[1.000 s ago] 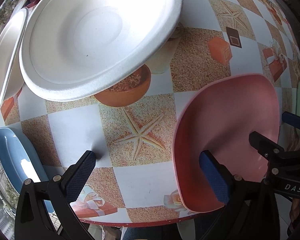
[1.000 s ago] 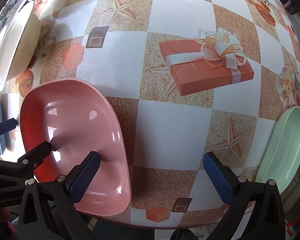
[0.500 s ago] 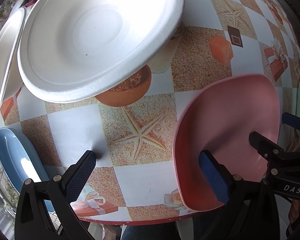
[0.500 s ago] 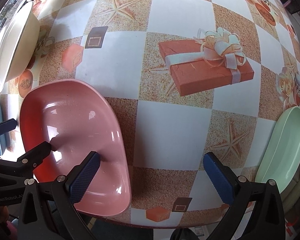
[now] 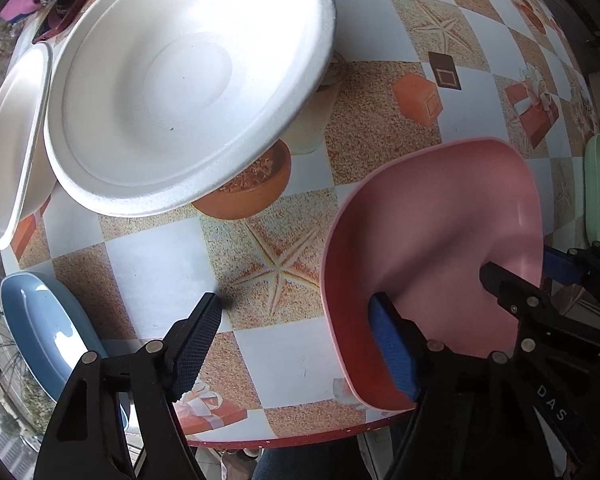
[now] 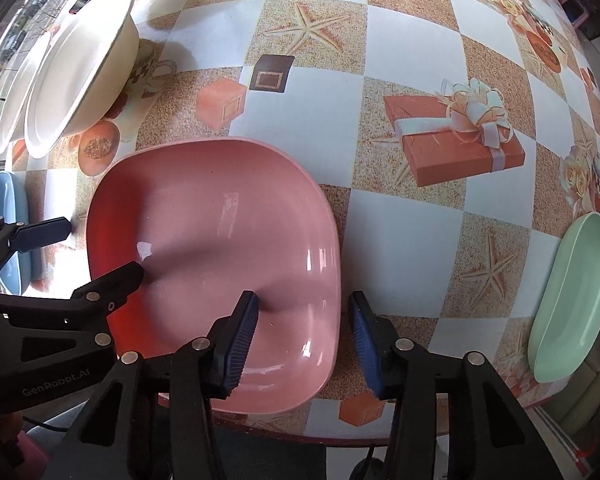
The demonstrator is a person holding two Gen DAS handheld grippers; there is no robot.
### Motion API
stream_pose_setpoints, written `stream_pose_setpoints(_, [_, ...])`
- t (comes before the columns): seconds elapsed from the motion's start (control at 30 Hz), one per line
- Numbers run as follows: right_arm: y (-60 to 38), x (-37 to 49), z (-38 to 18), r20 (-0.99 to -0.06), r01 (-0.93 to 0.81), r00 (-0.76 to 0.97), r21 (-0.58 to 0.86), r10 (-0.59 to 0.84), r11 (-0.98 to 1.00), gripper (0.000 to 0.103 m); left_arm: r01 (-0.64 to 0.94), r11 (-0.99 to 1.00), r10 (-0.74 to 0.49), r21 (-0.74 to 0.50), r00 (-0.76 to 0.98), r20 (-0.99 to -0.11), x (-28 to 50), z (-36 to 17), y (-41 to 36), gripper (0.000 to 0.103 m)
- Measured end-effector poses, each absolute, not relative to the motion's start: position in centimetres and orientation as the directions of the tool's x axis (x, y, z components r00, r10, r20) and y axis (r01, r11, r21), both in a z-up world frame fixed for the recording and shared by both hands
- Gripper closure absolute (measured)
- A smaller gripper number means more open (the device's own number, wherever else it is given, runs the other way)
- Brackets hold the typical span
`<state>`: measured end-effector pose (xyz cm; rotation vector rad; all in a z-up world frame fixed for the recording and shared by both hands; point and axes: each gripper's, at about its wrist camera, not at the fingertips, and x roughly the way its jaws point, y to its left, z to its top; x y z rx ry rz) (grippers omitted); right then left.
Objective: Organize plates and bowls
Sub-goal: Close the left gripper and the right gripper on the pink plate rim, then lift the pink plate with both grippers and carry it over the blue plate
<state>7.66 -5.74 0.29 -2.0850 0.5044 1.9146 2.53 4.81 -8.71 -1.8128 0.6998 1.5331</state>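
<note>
Here both jaws gape astride the pink plate's (image 6: 220, 248) rim — near rim hidden by right gripper (image 6: 302, 338).

Tablecloth (image 6: 412, 240): you have a checked pattern under you, white squares alternating with sandy ones
Starfish print (image 5: 278, 270): you see one lying on a sandy square close to the near table edge
Gift box print (image 6: 456, 148): you see a red box tied with a pale ribbon bow
Terracotta pot print (image 5: 252, 192): you see an orange pot, partly covered from above
Small cube print (image 5: 418, 98): orange, with a dark brown square print (image 5: 444, 71) just beside it
Table edge (image 5: 300, 438): you see a red rim along the near side
Purple object (image 5: 18, 2): far left corner, too blurred for you to identify
</note>
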Motion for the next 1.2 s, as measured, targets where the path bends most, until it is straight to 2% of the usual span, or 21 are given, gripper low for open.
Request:
stream_pose_setpoints(0.07, [-6.2,7.4,0.2,-0.995,-0.430,0.063,0.044,-0.079,-0.902,0.067,-0.762,-0.632,0.020,-0.142,0.167,-0.986,2.6,-8.3,4.6,0.042])
stream_pose_setpoints(0.1, [-6.3,7.3,0.2,-0.994,-0.441,0.061,0.050,-0.086,-0.896,0.071,-0.768,-0.623,0.028,-0.146,0.165,-0.986,2.7,-8.0,4.5,0.048])
stream_pose_setpoints(0.17, [-6.4,7.2,0.1,-0.990,-0.475,0.051,0.089,-0.129,-0.876,0.079,-0.782,-0.602,0.045,-0.163,0.170,-0.984,2.7,-7.5,4.3,0.077])
stream_pose_setpoints(0.2, [-6.6,6.9,0.0,-0.987,-0.490,0.044,0.114,-0.155,-0.864,0.083,-0.790,-0.590,0.049,-0.166,0.170,-0.984,2.9,-7.3,4.2,0.079])
stream_pose_setpoints(0.37, [-8.2,5.5,-0.3,-0.986,-0.488,0.057,0.112,-0.160,-0.865,0.084,-0.833,-0.538,0.051,-0.132,0.124,-0.991,4.0,-6.5,3.3,0.079])
stream_pose_setpoints(0.63, [-12.4,5.0,-2.2,-0.973,-0.486,0.078,0.155,-0.219,-0.860,0.084,-0.817,-0.564,0.022,-0.120,0.131,-0.991,4.6,-6.1,-0.1,0.080])
stream_pose_setpoints(0.9, [-16.4,4.0,-2.9,-0.976,-0.435,0.108,0.124,-0.188,-0.892,0.084,-0.811,-0.576,0.020,-0.106,0.115,-0.993,7.0,-5.1,-2.2,0.080])
stream_pose_setpoints(1.07, [-17.4,3.6,-3.4,-0.977,-0.432,0.112,0.118,-0.183,-0.894,0.083,-0.794,-0.605,-0.027,-0.060,0.095,-0.995,0.7,-7.3,0.3,0.080])
stream_pose_setpoints(1.2, [-17.9,3.2,-3.9,-0.978,-0.431,0.110,0.114,-0.178,-0.895,0.084,-0.795,-0.603,-0.025,-0.064,0.099,-0.995,0.6,-7.4,-0.5,0.080])
